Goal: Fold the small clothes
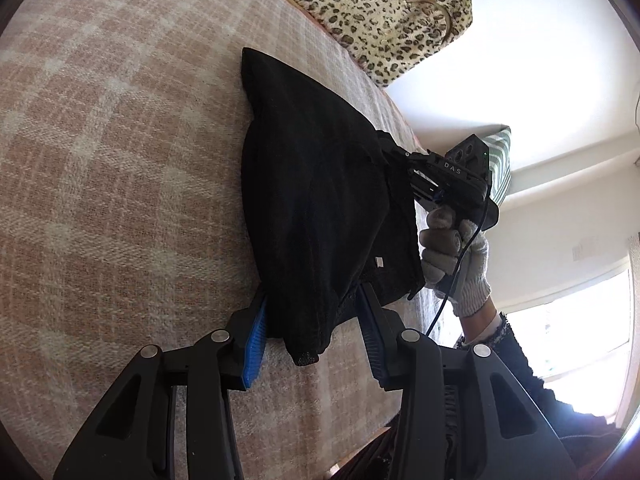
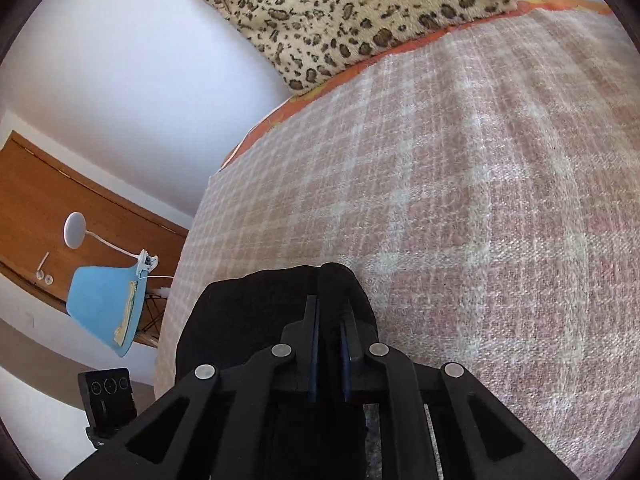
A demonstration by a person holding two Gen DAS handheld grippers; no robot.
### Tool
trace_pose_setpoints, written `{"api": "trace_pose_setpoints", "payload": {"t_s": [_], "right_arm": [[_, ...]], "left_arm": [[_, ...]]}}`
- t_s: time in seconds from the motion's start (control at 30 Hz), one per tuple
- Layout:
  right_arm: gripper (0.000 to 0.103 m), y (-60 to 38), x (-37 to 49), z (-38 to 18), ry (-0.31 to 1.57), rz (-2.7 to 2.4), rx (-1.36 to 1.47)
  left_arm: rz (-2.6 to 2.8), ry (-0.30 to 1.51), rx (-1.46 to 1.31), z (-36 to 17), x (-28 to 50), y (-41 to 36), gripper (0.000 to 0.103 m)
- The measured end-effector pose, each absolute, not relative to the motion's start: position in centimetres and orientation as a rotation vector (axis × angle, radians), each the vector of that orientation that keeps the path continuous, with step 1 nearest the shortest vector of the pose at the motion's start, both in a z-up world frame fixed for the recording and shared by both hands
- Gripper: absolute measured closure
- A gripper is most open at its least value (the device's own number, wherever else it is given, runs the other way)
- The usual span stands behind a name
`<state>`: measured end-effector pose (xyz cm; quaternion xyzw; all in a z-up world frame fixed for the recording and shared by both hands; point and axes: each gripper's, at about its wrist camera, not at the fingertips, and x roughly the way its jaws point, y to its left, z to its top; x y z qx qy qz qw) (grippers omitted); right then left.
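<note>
A black garment point(image 1: 320, 200) lies bunched on a pink and cream plaid blanket point(image 1: 120, 160). My left gripper point(image 1: 313, 294) grips its near end: the blue pads press on the cloth from both sides, and a fold hangs down between the fingers. At the garment's far right edge is my right gripper point(image 1: 394, 150), held by a gloved hand point(image 1: 456, 256). In the right wrist view the right gripper point(image 2: 329, 304) has its jaws almost together on a fold of the black garment point(image 2: 248, 308), which lies at the blanket's point(image 2: 480, 200) near left edge.
A leopard-print cushion point(image 1: 384, 12) point(image 2: 352, 12) lies at the head of the bed. A green-striped pillow point(image 1: 502, 164) stands behind the right gripper. Beside the bed are a blue-topped stand point(image 2: 104, 308) with a white clip lamp point(image 2: 76, 230) and a wooden door point(image 2: 60, 200).
</note>
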<state>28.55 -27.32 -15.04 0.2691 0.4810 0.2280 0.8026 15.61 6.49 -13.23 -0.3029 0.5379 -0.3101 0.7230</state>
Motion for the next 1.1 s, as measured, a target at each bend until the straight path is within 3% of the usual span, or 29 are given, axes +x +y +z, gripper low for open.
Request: {"api": "trace_pose_setpoints", "payload": {"t_s": [0.03, 0.07, 0.1, 0.17, 0.2, 0.23, 0.3, 0.4, 0.47, 0.7, 0.87, 0.97, 1.03, 1.07, 1.1], "right_arm": [[0.089, -27.7, 28.5, -15.0, 1.028, 0.486, 0.589], [0.07, -28.1, 28.5, -14.8, 1.021, 0.48, 0.602], [0.059, -28.5, 28.5, -14.7, 1.005, 0.48, 0.629], [0.054, -29.1, 28.7, -15.2, 0.997, 0.491, 0.705], [0.054, -29.3, 28.9, -15.4, 0.996, 0.493, 0.726], [0.055, -29.3, 29.1, -15.5, 0.99, 0.494, 0.735], [0.062, -28.9, 29.4, -15.5, 0.99, 0.489, 0.712], [0.088, -27.7, 29.7, -15.5, 1.007, 0.468, 0.623], [0.097, -27.0, 29.4, -14.7, 0.995, 0.468, 0.585], [0.1, -25.0, 27.7, -9.3, 0.872, 0.476, 0.417], [0.1, -24.9, 28.2, -11.0, 0.929, 0.439, 0.41], [0.091, -25.9, 28.6, -12.6, 0.982, 0.44, 0.463], [0.062, -27.1, 28.9, -13.4, 1.004, 0.43, 0.527], [0.049, -27.7, 29.0, -13.8, 1.01, 0.408, 0.557], [0.05, -28.2, 29.0, -14.1, 1.007, 0.41, 0.594]], "left_arm": [[-0.682, 1.18, -0.666, -13.2, 15.5, 6.4, 0.063], [-0.684, 1.176, -0.667, -13.2, 15.5, 6.3, 0.063], [-0.693, 1.181, -0.669, -13.2, 15.6, 6.2, 0.065], [-0.698, 1.18, -0.656, -13.1, 15.7, 5.8, 0.067], [-0.691, 1.179, -0.636, -13.0, 15.8, 5.6, 0.077], [-0.692, 1.188, -0.623, -13.2, 15.5, 5.8, 0.092], [-0.679, 1.199, -0.637, -13.8, 15.6, 5.9, 0.093], [-0.661, 1.179, -0.662, -13.4, 15.5, 6.3, 0.094], [-0.669, 1.156, -0.67, -12.8, 15.3, 6.7, 0.094], [-0.662, 1.13, -0.677, -12.1, 14.8, 6.8, 0.094], [-0.61, 1.182, -0.681, -14.0, 14.6, 6.3, 0.094], [-0.597, 1.19, -0.705, -13.7, 14.6, 6.6, 0.083], [-0.584, 1.169, -0.716, -13.3, 14.7, 6.7, 0.068], [-0.585, 1.163, -0.724, -13.2, 14.9, 6.7, 0.067], [-0.587, 1.163, -0.733, -13.3, 15.2, 6.5, 0.067]]}}
